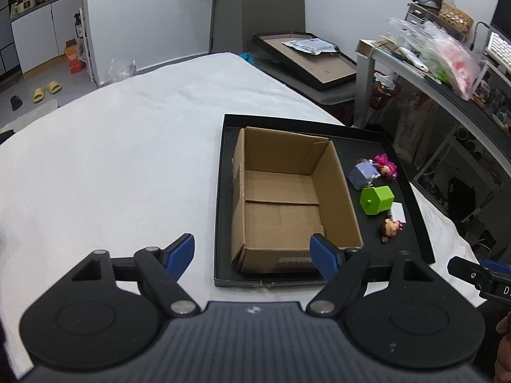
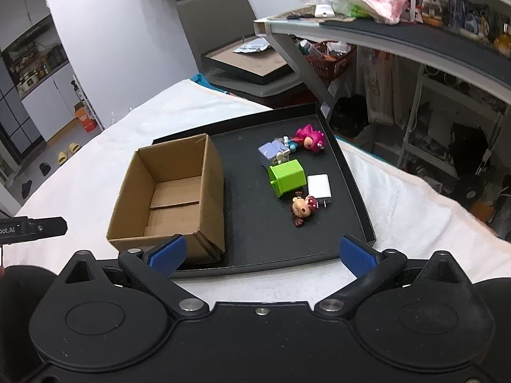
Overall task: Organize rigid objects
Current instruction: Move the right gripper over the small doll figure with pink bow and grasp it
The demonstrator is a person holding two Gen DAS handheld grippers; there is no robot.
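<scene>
Barely begun, by the look of things. Nothing yet in the box (image 2: 172,191): bare cardboard floor in both views. All the small items lying loose on the tray (image 2: 255,233), to the right of the box, well apart from both grippers.

Counted on the tray: one box; one green block (image 2: 286,177); one white charger (image 2: 319,188), prongs toward the near side; one lilac block (image 2: 270,153); two dolls, a pink one (image 2: 309,140) at the far end and a brown-haired one (image 2: 301,209) nearest. Possibly a further tiny figure wedged between lilac block and pink doll, too small and tangled to tell. So five items at least left to move, presumably into the box.

Left gripper (image 1: 252,255) spread wide, holding nothing, poised over the cloth (image 1: 111,159) at the tray's near edge, with its right finger in front of the box's near corner. Right gripper (image 2: 262,253) likewise spread wide and empty, hanging just short of the tray's near rim, roughly in line with the toys.

Nearest pick for the right gripper, at a guess: brown-haired doll or charger, though these two touch.
</scene>
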